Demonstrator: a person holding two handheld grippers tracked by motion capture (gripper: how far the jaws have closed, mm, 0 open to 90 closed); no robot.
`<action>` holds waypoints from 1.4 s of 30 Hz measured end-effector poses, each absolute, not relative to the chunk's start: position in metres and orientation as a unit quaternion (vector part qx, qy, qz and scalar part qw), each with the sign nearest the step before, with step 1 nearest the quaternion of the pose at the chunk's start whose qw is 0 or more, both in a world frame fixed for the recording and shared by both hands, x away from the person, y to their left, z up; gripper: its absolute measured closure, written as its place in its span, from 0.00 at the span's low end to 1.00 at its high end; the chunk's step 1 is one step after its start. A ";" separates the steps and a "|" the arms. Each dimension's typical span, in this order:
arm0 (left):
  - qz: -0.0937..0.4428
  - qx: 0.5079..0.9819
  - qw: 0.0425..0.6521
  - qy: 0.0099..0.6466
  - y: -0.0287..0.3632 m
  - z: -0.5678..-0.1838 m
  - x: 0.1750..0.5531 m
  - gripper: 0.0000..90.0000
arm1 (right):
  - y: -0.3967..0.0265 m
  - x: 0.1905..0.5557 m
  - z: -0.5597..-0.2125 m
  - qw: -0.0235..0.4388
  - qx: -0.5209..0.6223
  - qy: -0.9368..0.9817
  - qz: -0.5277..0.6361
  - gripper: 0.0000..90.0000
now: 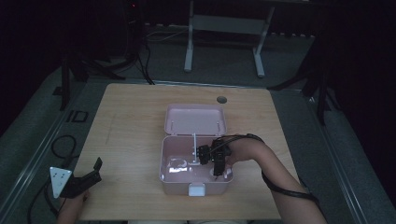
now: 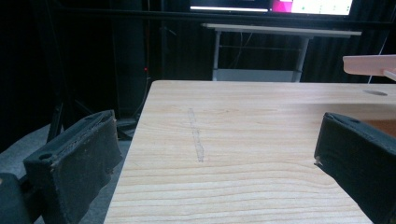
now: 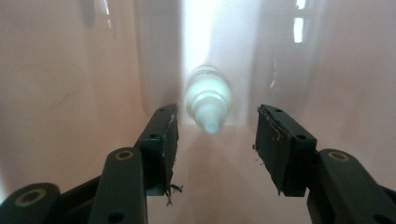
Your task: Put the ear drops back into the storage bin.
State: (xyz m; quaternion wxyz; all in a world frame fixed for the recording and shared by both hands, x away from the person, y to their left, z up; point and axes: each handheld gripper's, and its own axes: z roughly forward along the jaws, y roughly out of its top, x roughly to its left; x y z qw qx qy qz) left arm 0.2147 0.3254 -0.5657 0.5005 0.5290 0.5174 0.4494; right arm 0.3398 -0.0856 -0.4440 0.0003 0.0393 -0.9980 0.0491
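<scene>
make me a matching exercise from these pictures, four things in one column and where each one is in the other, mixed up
Things
1. left gripper
2. right gripper
3. pale translucent bottle-like object with a stepped tip
4. pink plastic box lid

Places or states
A. lying at the bottom of the pink plastic box, just ahead of open jaws
B. swung open behind the box
C. over the near left corner of the light wooden table, jaws open
D. reaching down inside the box

Pairs: 1-C, 2-D, 3-A, 4-B
</scene>
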 end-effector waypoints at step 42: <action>0.448 0.531 0.499 0.519 0.325 -0.566 0.215 0.00 | -0.193 0.350 -0.385 -0.070 -0.073 -0.989 -0.105 0.16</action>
